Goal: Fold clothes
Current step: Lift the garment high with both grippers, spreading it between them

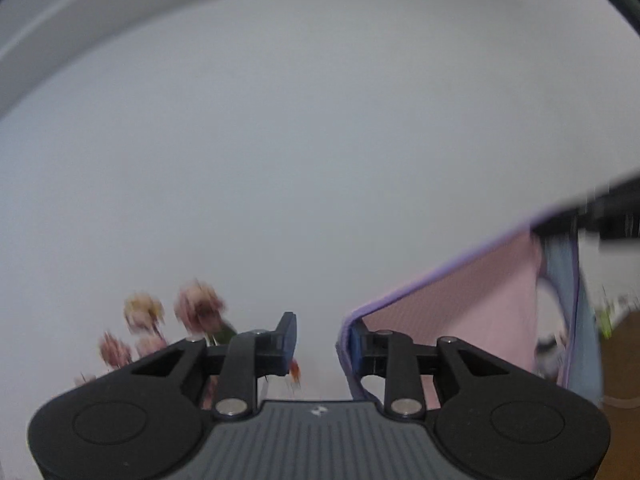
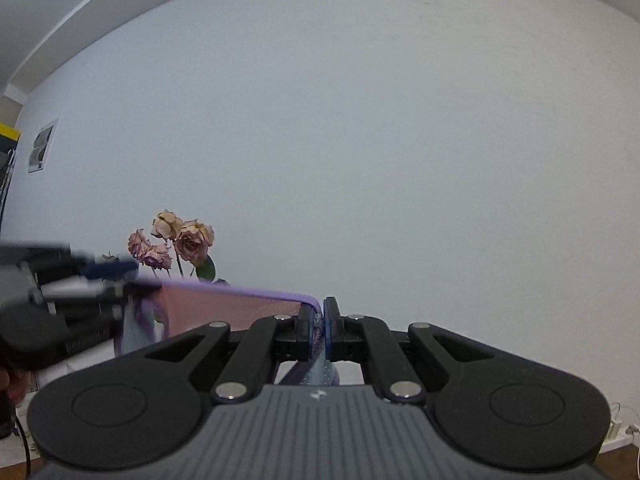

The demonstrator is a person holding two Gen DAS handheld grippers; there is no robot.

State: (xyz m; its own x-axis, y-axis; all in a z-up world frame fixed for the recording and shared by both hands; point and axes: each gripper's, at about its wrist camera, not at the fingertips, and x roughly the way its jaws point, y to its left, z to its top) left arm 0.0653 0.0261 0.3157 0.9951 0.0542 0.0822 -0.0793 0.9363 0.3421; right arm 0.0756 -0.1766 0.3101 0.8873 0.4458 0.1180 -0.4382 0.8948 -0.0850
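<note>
I hold a pink garment (image 1: 460, 300) with a purple hem raised in front of a plain wall (image 2: 360, 140), both grippers pointing roughly level. The right gripper (image 2: 319, 330) is clenched on one end of the hem, the fabric pinched between its blue fingers (image 2: 332, 320). The left gripper (image 1: 320, 342) stands parted: the cloth drapes against its right-hand finger (image 1: 356, 344) only, with a clear gap to the other, so I judge that corner unsecured. The hem runs sideways between the two grippers, which sets the garment's long axis across my view. The cloth lies on the inner side of the left gripper. Dried roses (image 2: 176, 244) stand behind. No tabletop is visible.
</note>
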